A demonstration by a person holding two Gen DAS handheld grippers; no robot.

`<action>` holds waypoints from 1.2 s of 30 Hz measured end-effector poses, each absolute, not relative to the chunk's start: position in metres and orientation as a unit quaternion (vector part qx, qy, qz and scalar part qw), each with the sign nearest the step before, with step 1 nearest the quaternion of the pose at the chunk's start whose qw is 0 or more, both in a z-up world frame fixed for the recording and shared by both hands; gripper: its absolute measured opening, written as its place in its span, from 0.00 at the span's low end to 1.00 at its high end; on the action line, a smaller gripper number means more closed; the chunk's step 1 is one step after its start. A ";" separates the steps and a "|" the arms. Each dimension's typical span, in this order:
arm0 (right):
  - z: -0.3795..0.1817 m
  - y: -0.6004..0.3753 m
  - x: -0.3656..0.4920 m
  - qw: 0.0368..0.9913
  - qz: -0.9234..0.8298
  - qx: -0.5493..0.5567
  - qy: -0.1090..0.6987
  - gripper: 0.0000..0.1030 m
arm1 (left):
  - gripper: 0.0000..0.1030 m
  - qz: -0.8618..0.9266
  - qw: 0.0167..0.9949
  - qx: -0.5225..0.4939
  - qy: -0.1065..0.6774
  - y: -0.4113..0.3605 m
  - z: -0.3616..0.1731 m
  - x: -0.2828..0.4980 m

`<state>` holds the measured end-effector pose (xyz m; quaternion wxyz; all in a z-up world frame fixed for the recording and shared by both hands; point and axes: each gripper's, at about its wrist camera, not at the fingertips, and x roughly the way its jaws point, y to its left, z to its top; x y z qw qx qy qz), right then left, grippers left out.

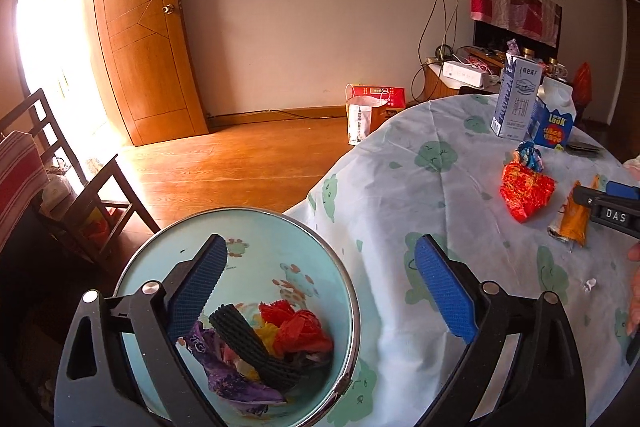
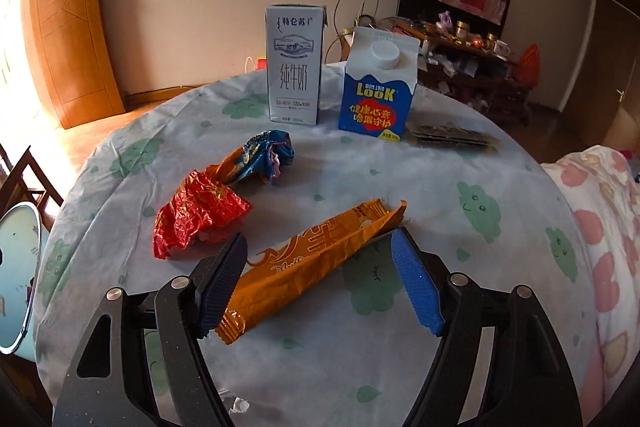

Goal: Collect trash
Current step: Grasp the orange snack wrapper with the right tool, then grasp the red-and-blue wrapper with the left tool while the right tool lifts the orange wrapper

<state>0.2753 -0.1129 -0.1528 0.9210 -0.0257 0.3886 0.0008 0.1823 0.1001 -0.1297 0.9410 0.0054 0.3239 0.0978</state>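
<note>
My left gripper (image 1: pixel 320 243) hangs open and empty over a pale blue bin (image 1: pixel 280 251) beside the table. In the bin lie a purple wrapper (image 1: pixel 224 379), a black foam net (image 1: pixel 248 343) and red plastic (image 1: pixel 300 327). My right gripper (image 2: pixel 320 237) is open low over the tablecloth, with a long orange wrapper (image 2: pixel 316 259) lying slantwise between its jaws; the pads do not press it. A crumpled red wrapper (image 2: pixel 200 215) and a blue-orange wrapper (image 2: pixel 260 157) lie just beyond. Two cartons, a grey milk carton (image 2: pixel 294 67) and a blue carton (image 2: pixel 378 87), stand upright at the back.
The round table (image 2: pixel 400 347) has a white cloth with green prints. Dark flat packets (image 2: pixel 452 139) lie right of the cartons, a white scrap (image 2: pixel 240 405) at the near edge. Floral bedding (image 2: pixel 608 227) borders the right. A wooden chair (image 1: pixel 80 187) and paper bags (image 1: pixel 372 111) stand on the floor.
</note>
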 end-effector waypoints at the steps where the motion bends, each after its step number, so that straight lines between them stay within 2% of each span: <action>1: -0.156 -0.116 0.278 0.919 0.000 -0.022 0.393 0.72 | 0.92 0.100 0.940 0.009 0.325 0.099 -0.130 0.186; 11: -0.173 -0.135 0.282 0.894 0.024 -0.029 0.446 0.72 | 0.92 0.099 0.933 0.027 0.345 0.090 -0.140 0.225; 18: -0.166 -0.167 0.262 0.895 -0.010 -0.060 0.442 0.72 | 0.92 0.088 0.935 0.037 0.341 0.075 -0.134 0.237; 23: -0.152 -0.179 0.249 0.904 -0.008 -0.006 0.427 0.72 | 0.92 0.077 0.935 0.039 0.343 0.056 -0.133 0.245; 30: -0.163 -0.177 0.265 0.883 -0.006 0.006 0.469 0.72 | 0.92 0.051 0.936 0.051 0.343 0.025 -0.130 0.252; 32: -0.163 -0.183 0.260 0.884 0.005 0.015 0.467 0.52 | 0.92 0.043 0.936 0.052 0.344 0.018 -0.130 0.254; 34: -0.161 -0.187 0.257 0.884 0.016 0.020 0.467 0.24 | 0.92 0.037 0.935 0.055 0.347 0.010 -0.132 0.257; 36: -0.158 -0.192 0.254 0.887 0.017 0.013 0.461 0.18 | 0.92 0.028 0.934 0.057 0.352 0.001 -0.133 0.262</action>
